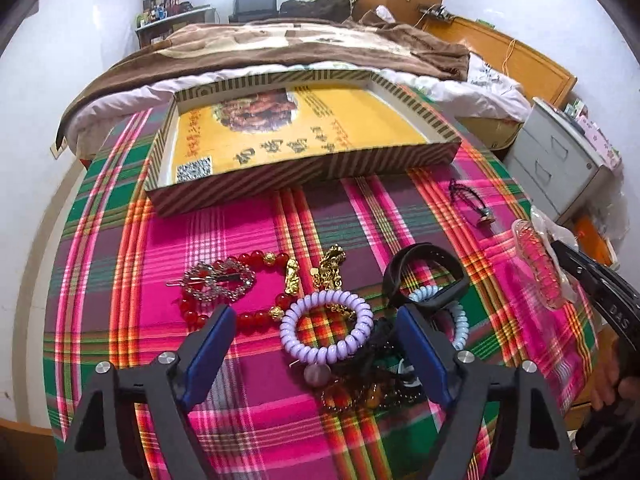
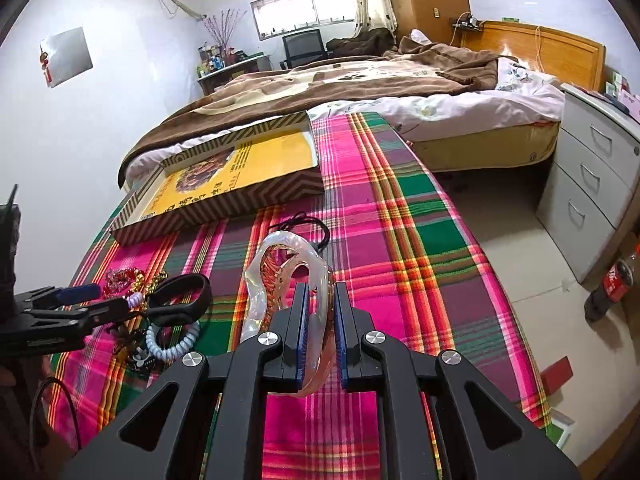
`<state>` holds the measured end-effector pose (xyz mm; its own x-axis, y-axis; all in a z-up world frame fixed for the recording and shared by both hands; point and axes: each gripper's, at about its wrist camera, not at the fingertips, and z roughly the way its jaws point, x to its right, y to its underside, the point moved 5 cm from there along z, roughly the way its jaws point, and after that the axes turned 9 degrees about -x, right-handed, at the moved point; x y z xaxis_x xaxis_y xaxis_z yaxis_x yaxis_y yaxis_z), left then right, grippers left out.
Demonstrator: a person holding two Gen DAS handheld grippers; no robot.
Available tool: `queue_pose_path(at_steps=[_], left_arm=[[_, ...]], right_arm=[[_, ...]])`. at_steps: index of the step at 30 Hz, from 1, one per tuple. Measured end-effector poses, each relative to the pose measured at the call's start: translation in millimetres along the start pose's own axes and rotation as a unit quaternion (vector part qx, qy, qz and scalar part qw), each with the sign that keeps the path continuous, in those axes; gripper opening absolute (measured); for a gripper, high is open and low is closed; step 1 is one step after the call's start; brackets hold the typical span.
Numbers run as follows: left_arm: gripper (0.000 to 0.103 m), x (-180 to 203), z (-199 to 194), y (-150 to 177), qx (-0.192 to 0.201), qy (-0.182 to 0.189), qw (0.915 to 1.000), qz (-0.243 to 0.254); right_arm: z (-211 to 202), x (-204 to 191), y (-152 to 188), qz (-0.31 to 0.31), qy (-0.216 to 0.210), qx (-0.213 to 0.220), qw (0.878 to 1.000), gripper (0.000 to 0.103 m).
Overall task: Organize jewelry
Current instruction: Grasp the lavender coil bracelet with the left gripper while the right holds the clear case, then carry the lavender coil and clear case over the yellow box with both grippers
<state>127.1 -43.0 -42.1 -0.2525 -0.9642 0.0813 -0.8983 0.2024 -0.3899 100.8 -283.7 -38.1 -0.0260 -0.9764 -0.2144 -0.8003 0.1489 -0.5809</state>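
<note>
My left gripper (image 1: pixel 316 324) hangs open over a heap of jewelry on the plaid tablecloth (image 1: pixel 248 360). A lilac coil hair tie (image 1: pixel 326 328) lies between its blue pads, untouched. Around it are a red bead bracelet (image 1: pixel 256 260), a rhinestone hair clip (image 1: pixel 218 280), a gold chain (image 1: pixel 330 270), a black band (image 1: pixel 424 268), a pale blue coil (image 1: pixel 458 320) and dark beads (image 1: pixel 360 388). My right gripper (image 2: pixel 322 308) is shut on a clear bangle with orange inside (image 2: pixel 276 276), lifted above the cloth at the right. The striped box tray (image 1: pixel 304 168) with a yellow floor sits behind.
A black cord necklace with a pendant (image 1: pixel 472 204) lies near the tray's right corner. A bed (image 2: pixel 360 80) stands right behind the table. Grey drawers (image 2: pixel 592 184) and a cola bottle (image 2: pixel 612 280) on the floor are to the right, past the table edge.
</note>
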Motion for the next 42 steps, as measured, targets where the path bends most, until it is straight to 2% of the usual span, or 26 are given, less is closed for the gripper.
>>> queue_pose_path(at_steps=[4,6,9,13,15,18,23,25,26,30,36,42], left_arm=[[0.077,2.4,8.1,2.9,-0.015,-0.004,0.9999,0.002],[0.063,3.2,11.0,3.3,-0.022,-0.012,0.9997,0.004],[0.053,4.0,14.2,5.0,-0.028,-0.016,0.9995,0.006],[0.048,3.7,14.4,6.7,-0.026,-0.013,0.9996,0.004],[0.041,2.8,13.9,6.0,-0.024,-0.012,0.9996,0.001],[0.036,0.7,10.3,6.9,-0.017,-0.009,0.9998,-0.002],[0.033,-3.4,-2.4,7.3,0.003,0.0,0.9999,-0.013],[0.015,-3.4,-8.0,7.0,0.011,0.005,0.9998,-0.013],[0.012,-2.9,-9.9,7.2,0.012,0.004,0.9998,-0.012],[0.012,-4.5,-11.3,7.4,0.015,0.001,0.9998,-0.012],[0.012,-9.8,4.2,17.5,-0.014,-0.005,0.9997,-0.018],[0.012,-12.9,9.1,18.7,-0.019,-0.004,0.9996,-0.021]], right_arm=[[1.4,1.2,1.1,0.002,-0.005,-0.002,1.0,0.012],[2.7,1.4,0.7,0.002,-0.007,-0.003,1.0,0.012],[3.5,2.2,1.0,0.002,-0.01,-0.003,1.0,0.012],[4.3,3.8,0.8,0.005,-0.01,-0.004,1.0,0.012],[4.7,4.0,1.5,0.006,-0.009,-0.004,1.0,0.012],[4.2,4.4,1.4,0.009,-0.009,-0.004,1.0,0.012],[2.1,2.9,-0.2,0.008,-0.01,0.0,1.0,0.012],[1.2,1.9,-0.2,0.008,-0.01,0.001,1.0,0.012],[0.6,1.2,-0.2,0.007,-0.01,0.002,1.0,0.012],[-0.1,0.2,1.2,0.005,-0.011,0.002,1.0,0.012],[-0.8,-2.7,2.3,0.004,-0.012,0.001,1.0,0.012],[-1.0,-2.6,2.1,0.005,-0.012,0.001,1.0,0.012]])
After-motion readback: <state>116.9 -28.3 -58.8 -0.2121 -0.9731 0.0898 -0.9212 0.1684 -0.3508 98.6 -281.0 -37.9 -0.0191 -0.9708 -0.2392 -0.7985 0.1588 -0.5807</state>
